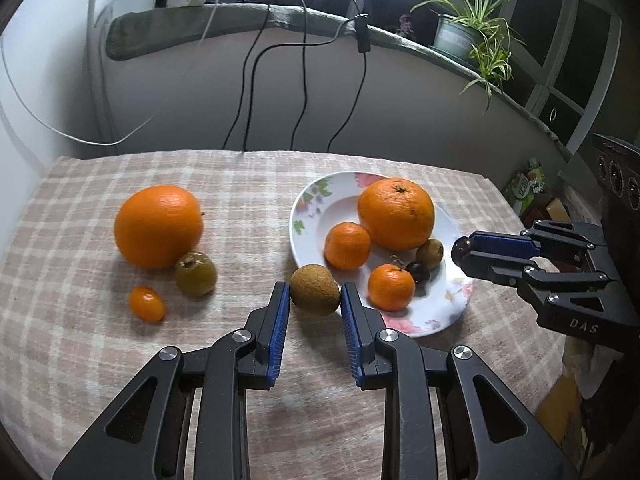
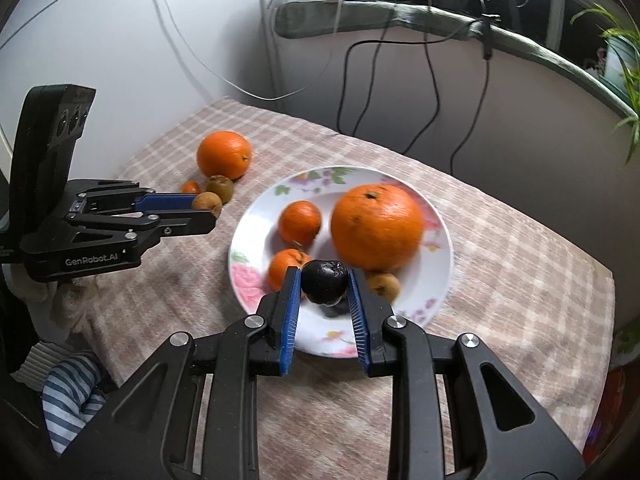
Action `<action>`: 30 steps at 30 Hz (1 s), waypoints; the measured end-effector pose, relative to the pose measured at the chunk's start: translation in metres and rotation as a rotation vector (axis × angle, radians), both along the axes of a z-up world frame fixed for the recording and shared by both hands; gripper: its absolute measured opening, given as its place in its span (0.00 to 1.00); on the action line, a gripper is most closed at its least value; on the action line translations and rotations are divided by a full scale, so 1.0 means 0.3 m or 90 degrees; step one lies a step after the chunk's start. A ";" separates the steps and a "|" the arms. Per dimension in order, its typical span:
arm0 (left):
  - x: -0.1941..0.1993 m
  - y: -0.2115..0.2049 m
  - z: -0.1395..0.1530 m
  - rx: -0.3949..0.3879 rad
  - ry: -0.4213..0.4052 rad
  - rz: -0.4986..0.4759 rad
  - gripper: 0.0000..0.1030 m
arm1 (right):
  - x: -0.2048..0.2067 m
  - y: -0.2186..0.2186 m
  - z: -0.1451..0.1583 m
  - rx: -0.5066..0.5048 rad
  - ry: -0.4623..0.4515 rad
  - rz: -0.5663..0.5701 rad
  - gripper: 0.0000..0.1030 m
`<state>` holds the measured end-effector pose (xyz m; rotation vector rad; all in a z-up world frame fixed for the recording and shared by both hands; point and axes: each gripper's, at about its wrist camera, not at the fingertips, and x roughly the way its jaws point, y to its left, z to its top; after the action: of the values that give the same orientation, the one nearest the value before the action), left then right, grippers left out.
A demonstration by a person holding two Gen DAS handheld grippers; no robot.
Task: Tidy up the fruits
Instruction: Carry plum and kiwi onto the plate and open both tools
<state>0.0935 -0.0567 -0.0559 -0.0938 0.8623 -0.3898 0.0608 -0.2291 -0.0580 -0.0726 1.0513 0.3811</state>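
My left gripper (image 1: 315,300) is shut on a brown kiwi-like fruit (image 1: 315,289), held above the cloth just left of the flowered white plate (image 1: 306,208). The plate holds a large orange (image 1: 396,213), two mandarins (image 1: 347,245) (image 1: 391,287), a brown fruit (image 1: 430,253) and a dark fruit (image 1: 418,272). My right gripper (image 2: 324,292) is shut on a dark plum-like fruit (image 2: 324,282) above the plate's (image 2: 400,174) near side. On the cloth lie a second large orange (image 1: 159,226), a greenish-brown fruit (image 1: 195,273) and a small kumquat (image 1: 147,303).
A checked cloth (image 1: 240,184) covers the table. Cables hang down the wall behind it (image 1: 300,92). A potted plant (image 1: 460,32) stands on the sill at the right. Striped fabric (image 2: 68,396) lies off the table's left edge.
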 end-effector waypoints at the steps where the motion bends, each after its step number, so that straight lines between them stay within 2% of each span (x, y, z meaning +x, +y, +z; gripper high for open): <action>1: 0.000 -0.006 -0.001 0.000 0.001 -0.002 0.24 | 0.000 -0.003 -0.003 0.000 0.000 -0.002 0.24; 13: 0.008 -0.050 -0.009 0.006 0.008 -0.013 0.24 | -0.004 -0.084 -0.037 -0.008 0.014 -0.035 0.24; 30: 0.017 -0.072 -0.011 0.008 0.012 -0.020 0.24 | 0.007 -0.104 -0.070 -0.016 0.026 -0.046 0.25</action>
<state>0.0986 -0.0783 -0.0592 -0.0720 0.8856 -0.4139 0.0628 -0.2603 -0.0790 -0.0497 1.0955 0.3051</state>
